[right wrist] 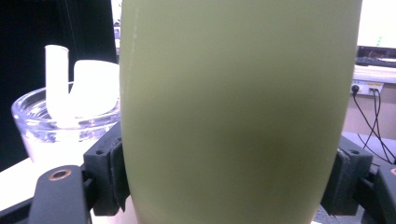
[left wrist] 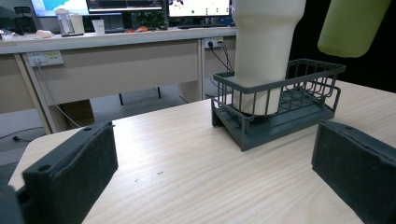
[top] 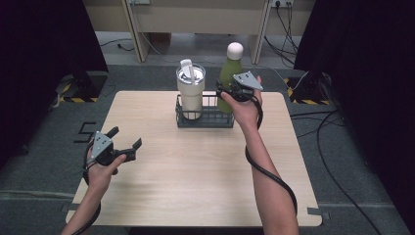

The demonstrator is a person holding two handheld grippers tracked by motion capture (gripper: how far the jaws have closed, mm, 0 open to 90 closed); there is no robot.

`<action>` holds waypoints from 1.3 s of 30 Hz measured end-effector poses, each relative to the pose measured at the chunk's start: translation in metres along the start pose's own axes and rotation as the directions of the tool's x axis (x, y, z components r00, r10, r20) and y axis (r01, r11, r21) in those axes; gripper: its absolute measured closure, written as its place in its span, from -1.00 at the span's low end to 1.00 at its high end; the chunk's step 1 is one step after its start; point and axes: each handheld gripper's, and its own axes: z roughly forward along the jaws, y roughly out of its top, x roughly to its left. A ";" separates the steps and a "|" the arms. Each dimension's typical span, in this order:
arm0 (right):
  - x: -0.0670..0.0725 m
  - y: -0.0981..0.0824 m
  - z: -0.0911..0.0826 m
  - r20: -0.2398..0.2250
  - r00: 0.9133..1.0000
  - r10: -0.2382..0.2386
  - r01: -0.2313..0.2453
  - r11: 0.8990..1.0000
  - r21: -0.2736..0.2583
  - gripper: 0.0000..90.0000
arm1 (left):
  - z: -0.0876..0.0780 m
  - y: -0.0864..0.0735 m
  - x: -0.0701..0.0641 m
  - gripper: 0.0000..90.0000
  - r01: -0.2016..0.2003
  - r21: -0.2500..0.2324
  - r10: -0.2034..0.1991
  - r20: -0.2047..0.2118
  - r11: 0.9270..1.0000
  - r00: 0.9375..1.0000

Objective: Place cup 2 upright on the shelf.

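Observation:
A green bottle [top: 227, 76] with a white cap hangs in the air over the right end of a dark wire basket [top: 205, 119]. My right gripper [top: 226, 93] is shut on the bottle's body, and its pads press both sides of the bottle [right wrist: 238, 112]. A cream tumbler [top: 191, 90] with a clear lid and straw stands in the basket's left end. The left gripper view has the bottle's base [left wrist: 350, 25] above the basket [left wrist: 289, 128], beside the tumbler [left wrist: 266, 46]. My left gripper [top: 126, 137] stands open and empty over the table's near left.
The wooden table [top: 195, 166] has bare surface between the basket and the front edge. Desks with monitors and wall sockets stand beyond the far edge. Black curtains hang at both sides, and cables lie on the floor at the right.

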 end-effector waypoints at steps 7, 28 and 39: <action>0.001 0.004 0.012 0.003 1.000 0.003 -0.003 1.000 0.011 -0.53 | 0.000 -0.001 0.000 -1.00 0.002 0.002 -0.002 0.001 1.000 1.000; -0.003 -0.005 0.045 0.026 0.999 0.030 -0.031 0.997 0.067 -0.53 | 0.000 -0.001 0.001 -1.00 0.008 0.003 -0.008 0.002 1.000 1.000; -0.001 -0.013 0.057 0.036 0.999 0.021 -0.025 0.995 0.092 -0.53 | 0.001 -0.002 0.001 -1.00 0.011 0.003 -0.011 0.003 1.000 1.000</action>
